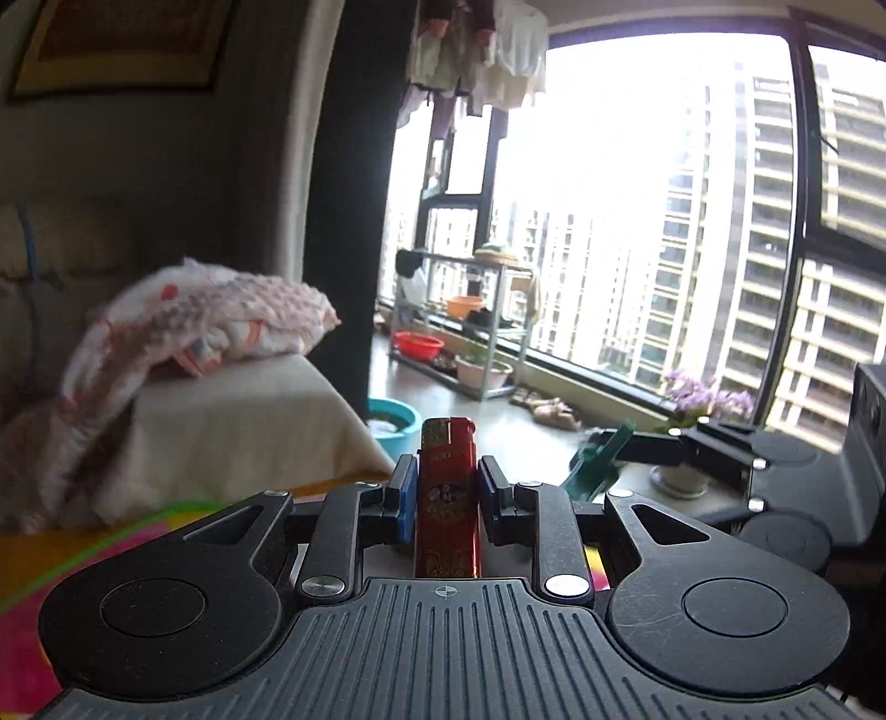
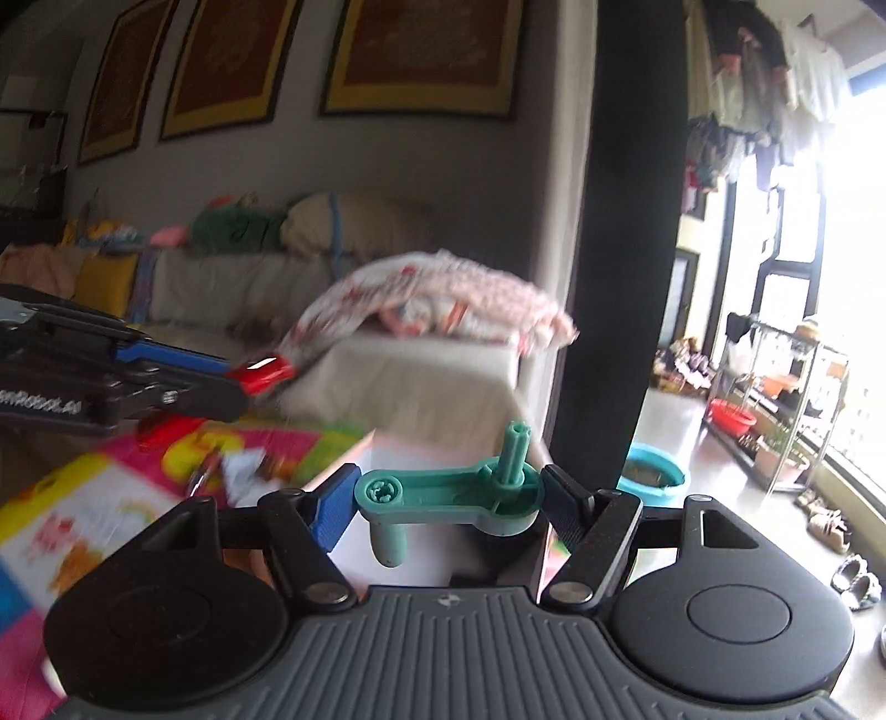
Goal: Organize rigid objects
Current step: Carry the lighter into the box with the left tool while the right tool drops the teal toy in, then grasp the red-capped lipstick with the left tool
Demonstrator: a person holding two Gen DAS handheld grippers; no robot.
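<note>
While both tools grip | one red lighter (image 1: 447, 498) | one green crank (image 2: 451, 493)

the right claw (image 2: 447, 494) clamps a teal plastic crank (image 2: 443, 490) crosswise; at left, the left claw (image 2: 260, 374) grips a red lighter (image 2: 264, 375).

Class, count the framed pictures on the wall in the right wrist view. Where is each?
3, in a row above the sofa: left, middle, right. Their tops are cut off; more may hang out of view.
</note>
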